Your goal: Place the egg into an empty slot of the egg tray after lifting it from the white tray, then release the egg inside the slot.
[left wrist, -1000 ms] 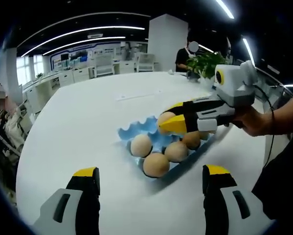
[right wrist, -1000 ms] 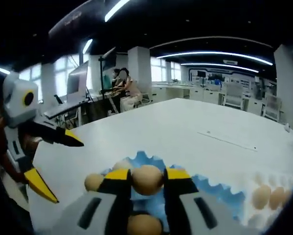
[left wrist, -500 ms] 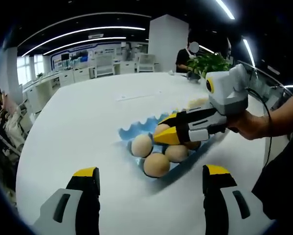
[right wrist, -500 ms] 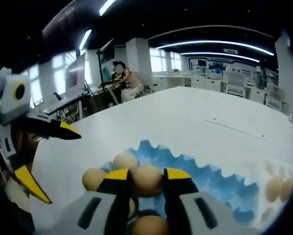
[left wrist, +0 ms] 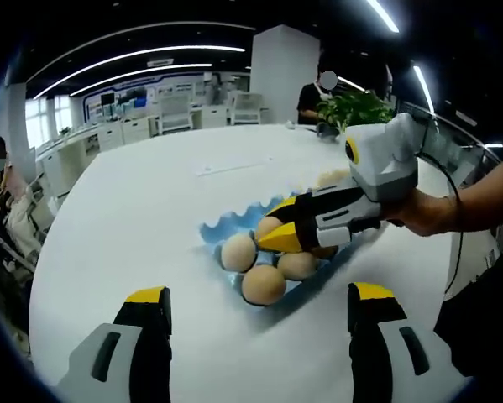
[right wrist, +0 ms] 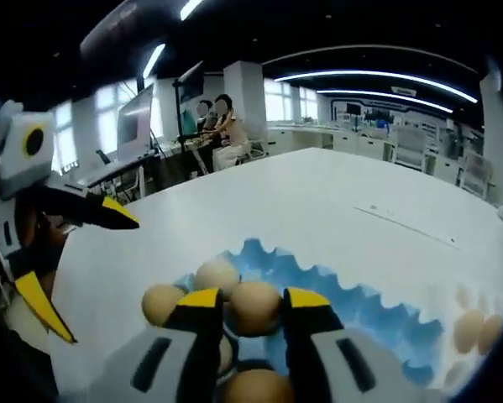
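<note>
Right gripper view: egg (right wrist: 253, 307) clamped between right tongs (right wrist: 253, 304) above blue egg tray (right wrist: 360, 308); left tongs (left wrist: 255, 306) wide, empty.

I can read no text, label, brand or number in either the left gripper view or the right gripper view. The far wall panels (left wrist: 150, 84) under the ceiling lights carry some blue graphics, but they are too small and blurred for me to make out any letters. The flat strip (left wrist: 234, 165) lying on the desk (left wrist: 133, 218) shows no legible marking either.
</note>
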The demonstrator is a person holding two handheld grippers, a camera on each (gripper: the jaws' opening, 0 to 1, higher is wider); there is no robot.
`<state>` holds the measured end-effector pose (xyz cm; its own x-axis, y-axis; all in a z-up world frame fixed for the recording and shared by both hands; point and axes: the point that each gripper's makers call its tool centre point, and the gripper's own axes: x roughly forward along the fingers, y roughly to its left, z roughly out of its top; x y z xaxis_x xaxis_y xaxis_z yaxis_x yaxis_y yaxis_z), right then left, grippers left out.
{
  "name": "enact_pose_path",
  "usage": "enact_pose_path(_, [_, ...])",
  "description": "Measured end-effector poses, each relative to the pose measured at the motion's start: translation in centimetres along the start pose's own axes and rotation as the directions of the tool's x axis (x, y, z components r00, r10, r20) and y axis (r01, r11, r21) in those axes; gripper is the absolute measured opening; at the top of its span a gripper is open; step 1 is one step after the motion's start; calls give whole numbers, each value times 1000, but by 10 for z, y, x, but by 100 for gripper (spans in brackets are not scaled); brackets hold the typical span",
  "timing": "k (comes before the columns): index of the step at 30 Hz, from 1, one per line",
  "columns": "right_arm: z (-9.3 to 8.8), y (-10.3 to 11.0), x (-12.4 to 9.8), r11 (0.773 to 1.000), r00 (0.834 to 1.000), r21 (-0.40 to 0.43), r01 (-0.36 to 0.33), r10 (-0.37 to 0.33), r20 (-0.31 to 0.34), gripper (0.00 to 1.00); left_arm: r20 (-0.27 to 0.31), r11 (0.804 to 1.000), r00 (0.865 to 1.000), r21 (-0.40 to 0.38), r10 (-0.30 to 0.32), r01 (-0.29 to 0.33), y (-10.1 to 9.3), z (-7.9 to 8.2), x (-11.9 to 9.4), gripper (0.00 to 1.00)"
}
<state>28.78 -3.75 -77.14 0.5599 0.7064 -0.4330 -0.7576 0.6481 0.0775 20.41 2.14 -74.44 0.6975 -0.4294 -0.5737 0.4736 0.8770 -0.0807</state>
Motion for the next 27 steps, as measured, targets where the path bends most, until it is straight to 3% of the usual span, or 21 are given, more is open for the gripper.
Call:
enact_pose_path(7, [-1, 0, -14, 997, 998, 75, 30, -34, 58, 31, -17, 999, 1000, 35, -15, 15, -2, -2, -2, 87])
enact_pose_path(11, [9, -2, -44, 995, 990, 95, 11, -24, 140, 30, -25, 1000, 1000, 26, 9, -8, -3, -1, 0, 87])
enact_pose_path(13, [16, -13, -66, 997, 979, 72, 35, -48, 197, 30, -15, 1000, 1000, 15, 20, -20, -5, 4, -1, 87])
enact_pose_path(15, [12, -27, -83, 995, 974, 75, 67, -82, 209, 30, -6, 1000, 1000, 13, 24, -24, -7, 8, -1, 86])
enact_pose_path(17, [1, -56, -105, 983, 965, 89, 159, -174, 194, 30, -3, 999, 999, 16, 41, -41, -6, 9, 0, 86])
enact_pose_path(18, [-6, -75, -120, 969, 953, 124, 212, -233, 192, 30, -3, 999, 999, 5, 49, -49, -5, 9, 1, 86])
enact_pose_path(19, [-7, -81, -124, 964, 949, 135, 229, -252, 190, 30, -3, 999, 999, 1, 50, -50, -5, 9, 1, 86])
enact_pose_path(20, [-14, -104, -140, 939, 927, 166, 302, -329, 179, 30, 0, 998, 998, -7, 55, -55, -5, 9, 1, 86])
enact_pose_path(21, [-20, -130, -159, 905, 893, 183, 385, -415, 175, 30, 2, 998, 998, -8, 60, -60, -4, 9, 2, 86])
enact_pose_path(25, [-40, -196, -209, 783, 778, 276, 557, -608, 157, 30, 11, 998, 998, -5, 70, -70, -4, 11, 3, 86])
enact_pose_path(27, [-50, -214, -219, 750, 752, 279, 599, -647, 125, 30, 6, 997, 997, -13, 75, -75, -2, 10, 5, 86])
